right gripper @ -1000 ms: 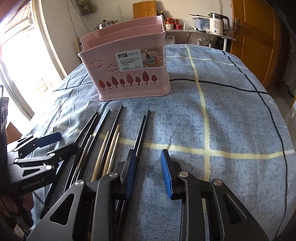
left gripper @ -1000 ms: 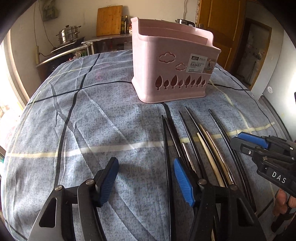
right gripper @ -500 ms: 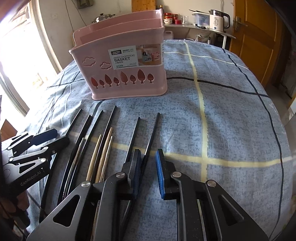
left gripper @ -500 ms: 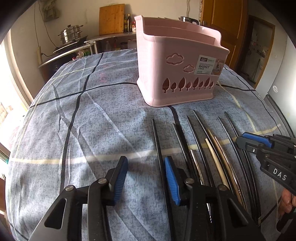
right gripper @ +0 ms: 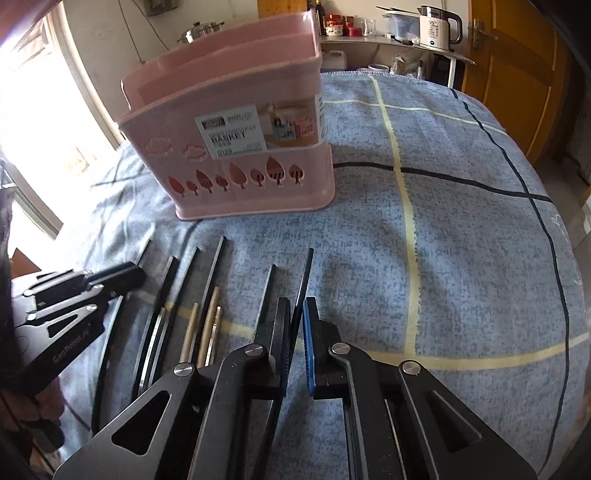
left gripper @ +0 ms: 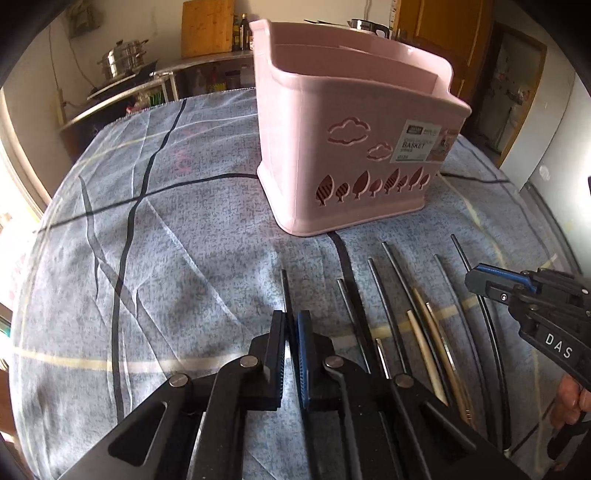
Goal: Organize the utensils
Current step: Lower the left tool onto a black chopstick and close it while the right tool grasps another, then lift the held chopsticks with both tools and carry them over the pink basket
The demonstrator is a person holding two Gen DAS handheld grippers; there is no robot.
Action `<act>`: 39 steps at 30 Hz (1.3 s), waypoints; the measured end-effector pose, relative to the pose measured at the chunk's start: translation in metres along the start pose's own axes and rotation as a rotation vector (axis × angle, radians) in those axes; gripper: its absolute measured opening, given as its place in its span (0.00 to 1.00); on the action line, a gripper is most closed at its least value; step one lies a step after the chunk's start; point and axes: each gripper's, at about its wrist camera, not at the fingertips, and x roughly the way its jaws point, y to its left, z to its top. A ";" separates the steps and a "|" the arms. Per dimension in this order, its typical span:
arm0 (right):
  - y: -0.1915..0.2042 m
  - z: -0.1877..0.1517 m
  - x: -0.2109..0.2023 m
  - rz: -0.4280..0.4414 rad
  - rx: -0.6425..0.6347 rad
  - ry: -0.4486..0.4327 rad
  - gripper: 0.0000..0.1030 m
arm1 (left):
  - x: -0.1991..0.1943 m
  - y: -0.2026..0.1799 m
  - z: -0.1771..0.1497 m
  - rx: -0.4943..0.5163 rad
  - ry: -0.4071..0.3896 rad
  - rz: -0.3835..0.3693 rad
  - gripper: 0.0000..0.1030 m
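A pink utensil basket [left gripper: 354, 155] stands upright on the blue checked cloth, also in the right wrist view [right gripper: 236, 147]. A row of black, wooden and metal chopsticks [left gripper: 424, 328] lies in front of it. My left gripper [left gripper: 291, 325] is shut on the leftmost black chopstick [left gripper: 283, 291]. My right gripper [right gripper: 295, 317] is shut on the rightmost black chopstick [right gripper: 306, 277]. Each gripper shows in the other's view: the right one [left gripper: 480, 282], the left one [right gripper: 125, 275].
The cloth-covered table [right gripper: 461, 240] extends right and behind the basket. A counter with a steel pot [left gripper: 123, 61] and cutting board stands behind. A kettle [right gripper: 439, 27] sits on a shelf near an orange door.
Both grippers have closed, each onto a black chopstick at its end of the row. Both moved forward slightly toward the basket.
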 end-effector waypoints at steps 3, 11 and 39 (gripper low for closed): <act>-0.002 0.001 -0.012 0.017 0.005 -0.025 0.06 | -0.010 0.001 0.000 -0.016 -0.014 -0.019 0.05; 0.005 0.008 -0.055 0.053 -0.010 -0.104 0.06 | -0.069 -0.003 0.014 0.009 -0.113 -0.055 0.04; 0.018 0.066 -0.180 0.097 -0.065 -0.401 0.05 | -0.204 -0.011 0.096 0.027 -0.346 -0.131 0.04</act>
